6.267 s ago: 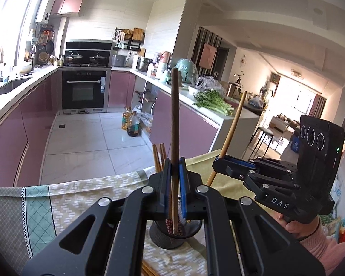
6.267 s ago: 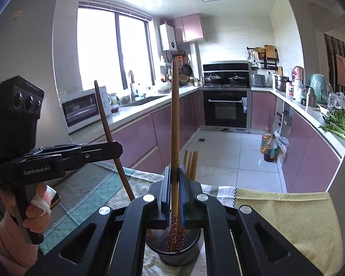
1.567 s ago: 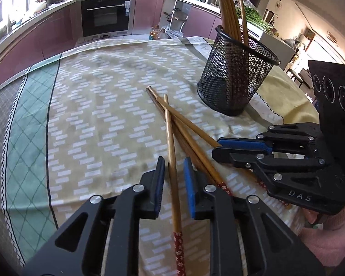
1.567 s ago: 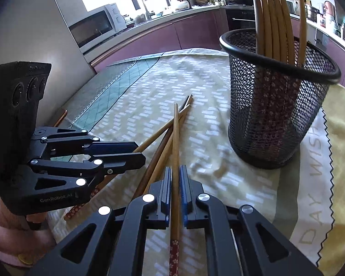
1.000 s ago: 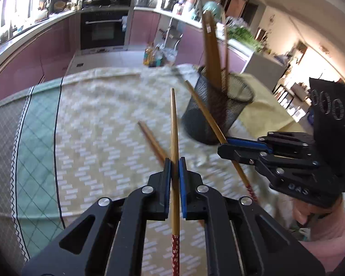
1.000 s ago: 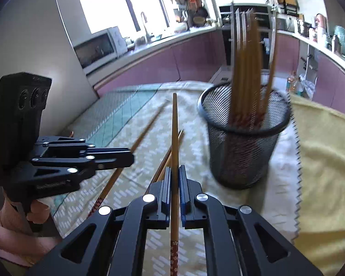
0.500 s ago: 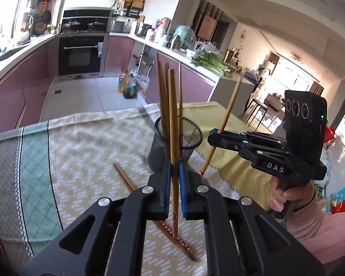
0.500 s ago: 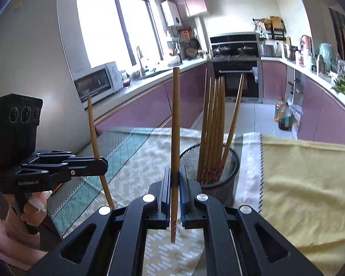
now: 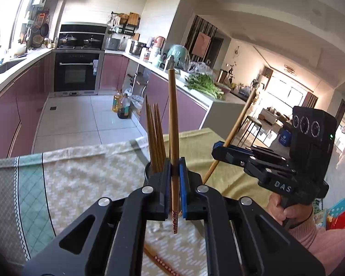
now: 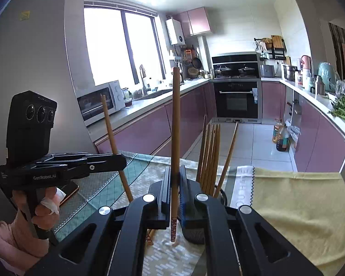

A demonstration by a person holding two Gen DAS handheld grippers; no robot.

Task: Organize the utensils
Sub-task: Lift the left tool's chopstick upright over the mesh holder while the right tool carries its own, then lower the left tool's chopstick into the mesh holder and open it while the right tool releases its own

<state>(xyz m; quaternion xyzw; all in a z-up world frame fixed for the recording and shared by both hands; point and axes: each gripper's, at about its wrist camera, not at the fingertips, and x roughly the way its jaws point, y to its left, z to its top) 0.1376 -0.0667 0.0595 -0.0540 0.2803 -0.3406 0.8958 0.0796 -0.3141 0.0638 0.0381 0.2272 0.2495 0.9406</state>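
Task status: partly complete. Several chopsticks already stand in the mesh holder, whose base shows low behind the right tool; the bundle of stored chopsticks rises from it.

The left tool is clamped on one chopstick, held near upright with its patterned end hanging below the jaws. The right tool is clamped likewise on a second chopstick. Both sticks are clear of the worktop and just beside the holder, not yet in it.

Remaining: insert both held sticks. At least one loose chopstick lies on the cloth; more may be hidden under the tools.

The worktop carries a patterned cloth with a green band, and a yellow cloth beside it. Behind is a kitchen with purple cabinets, an oven, a microwave and a bright window.
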